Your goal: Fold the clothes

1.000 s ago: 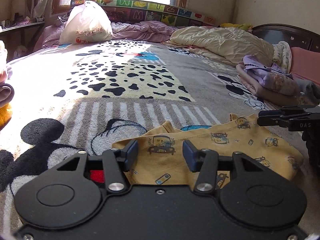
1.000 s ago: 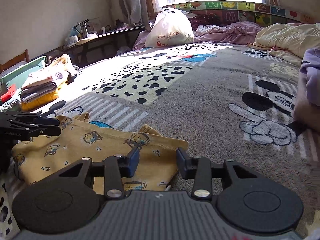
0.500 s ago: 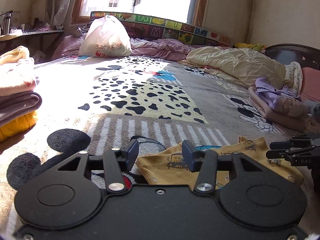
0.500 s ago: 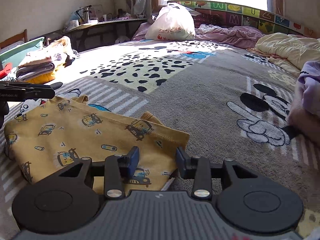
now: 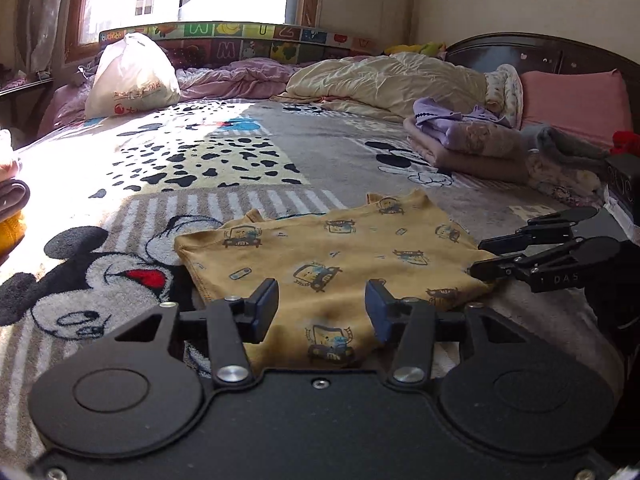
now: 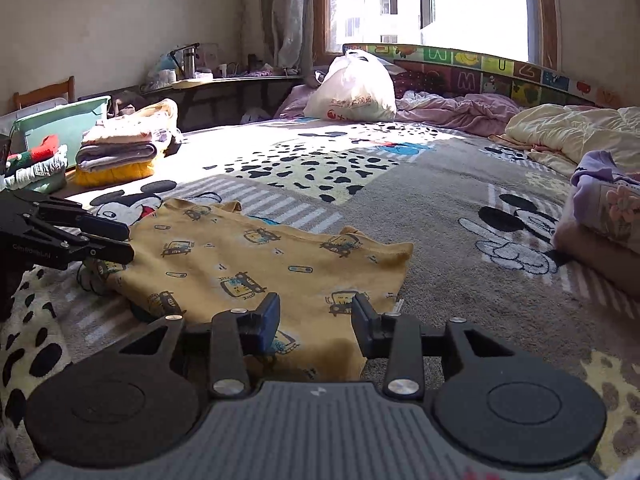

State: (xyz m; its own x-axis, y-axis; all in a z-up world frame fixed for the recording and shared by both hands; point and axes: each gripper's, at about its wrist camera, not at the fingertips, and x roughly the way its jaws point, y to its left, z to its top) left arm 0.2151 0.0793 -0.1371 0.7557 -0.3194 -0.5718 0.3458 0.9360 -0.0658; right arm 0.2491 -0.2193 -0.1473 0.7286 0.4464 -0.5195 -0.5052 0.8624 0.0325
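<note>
The yellow garment [image 5: 340, 256] is spread flat left-to-right; its near hem is straddled by both spread, empty grippers: left gripper [image 5: 322, 310], right gripper [image 6: 315, 320].

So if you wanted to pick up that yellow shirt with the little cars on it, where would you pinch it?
Probably at the near hem corners. The yellow shirt lies flat on the blanket, so only its edges give the fingers something to close over. The left gripper and right gripper, both open, already face that hem from the near side, one toward each corner; slide low along the blanket and pinch there.
</note>
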